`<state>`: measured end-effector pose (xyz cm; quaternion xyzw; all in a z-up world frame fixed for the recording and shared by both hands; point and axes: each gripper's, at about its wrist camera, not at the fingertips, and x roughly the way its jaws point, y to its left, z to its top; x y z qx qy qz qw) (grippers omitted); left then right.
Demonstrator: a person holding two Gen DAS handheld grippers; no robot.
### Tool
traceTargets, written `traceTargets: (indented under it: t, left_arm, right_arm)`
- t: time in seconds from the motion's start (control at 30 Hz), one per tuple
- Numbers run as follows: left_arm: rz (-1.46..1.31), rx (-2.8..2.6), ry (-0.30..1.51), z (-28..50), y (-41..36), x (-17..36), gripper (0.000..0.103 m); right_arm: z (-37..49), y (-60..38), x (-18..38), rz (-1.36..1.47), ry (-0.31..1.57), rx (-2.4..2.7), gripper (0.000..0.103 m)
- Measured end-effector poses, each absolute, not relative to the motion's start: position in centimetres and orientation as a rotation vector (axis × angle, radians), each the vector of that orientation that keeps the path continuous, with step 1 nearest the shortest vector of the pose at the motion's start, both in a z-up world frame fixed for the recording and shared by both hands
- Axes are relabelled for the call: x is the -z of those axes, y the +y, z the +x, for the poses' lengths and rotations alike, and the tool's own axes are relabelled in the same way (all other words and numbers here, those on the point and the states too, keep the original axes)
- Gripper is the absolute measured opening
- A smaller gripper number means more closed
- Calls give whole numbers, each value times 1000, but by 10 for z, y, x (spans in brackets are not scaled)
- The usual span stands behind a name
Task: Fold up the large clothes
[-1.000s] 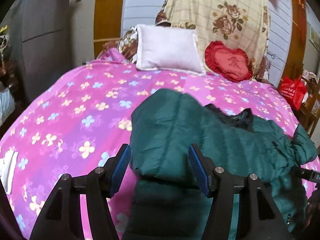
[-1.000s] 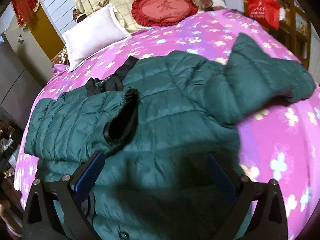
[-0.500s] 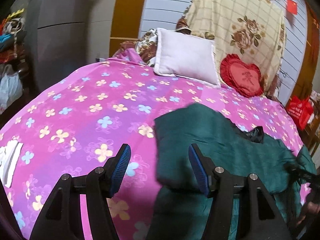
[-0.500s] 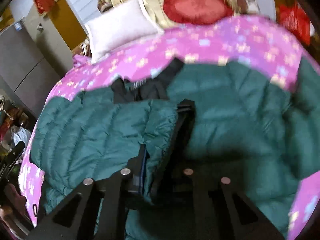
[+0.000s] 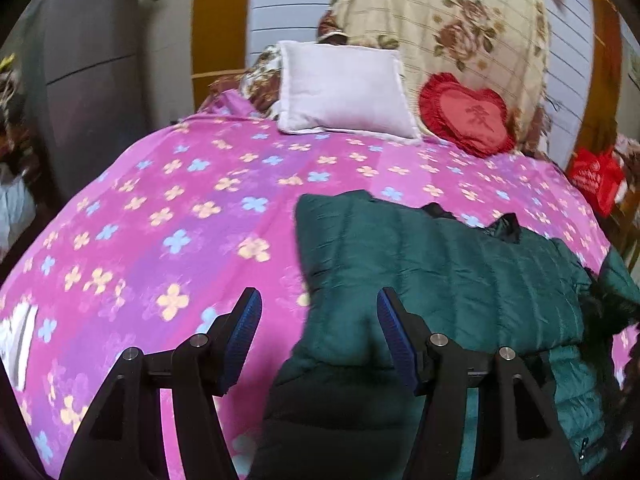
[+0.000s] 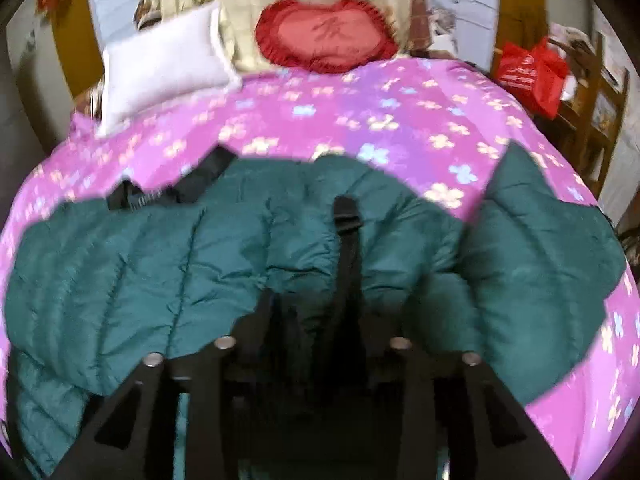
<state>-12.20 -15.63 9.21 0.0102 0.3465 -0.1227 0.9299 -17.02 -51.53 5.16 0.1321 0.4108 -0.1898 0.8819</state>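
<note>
Left wrist view: the left hand-held gripper (image 5: 318, 334) hangs over the near edge of a bed (image 5: 168, 216) with a pink flowered cover. Its blue pads stand apart; the folded left edge of a green jacket (image 5: 432, 276) lies between them, untouched by either pad. The jacket's long axis runs across the bed toward the right. A white pillow (image 5: 344, 92) and a red heart cushion (image 5: 468, 114) lean at the headboard. A red bag (image 5: 596, 176) sits beside the bed, contents hidden.

Right wrist view: the right hand-held gripper (image 6: 316, 312) has bunched jacket (image 6: 168, 248) fabric and a black cuff (image 6: 348, 220) between its jaws, which have just been opening; whether they still pinch the fabric cannot be told. Only this view shows the far sleeve (image 6: 536, 240), spread rightward.
</note>
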Motion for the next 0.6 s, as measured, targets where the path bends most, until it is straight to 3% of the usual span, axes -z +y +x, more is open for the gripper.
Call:
traceTargets:
  t: [0.07, 0.23, 0.6]
  left_arm:
    - [44, 268, 707, -117, -169, -93, 41]
    - [52, 289, 762, -96, -201, -78, 41]
    - [65, 249, 801, -82, -216, -46, 42]
  right_arm:
    - [-191, -518, -69, 300, 786, 403, 64]
    - [-189, -502, -78, 287, 790, 264, 64]
    - [-134, -502, -18, 222, 874, 288, 64]
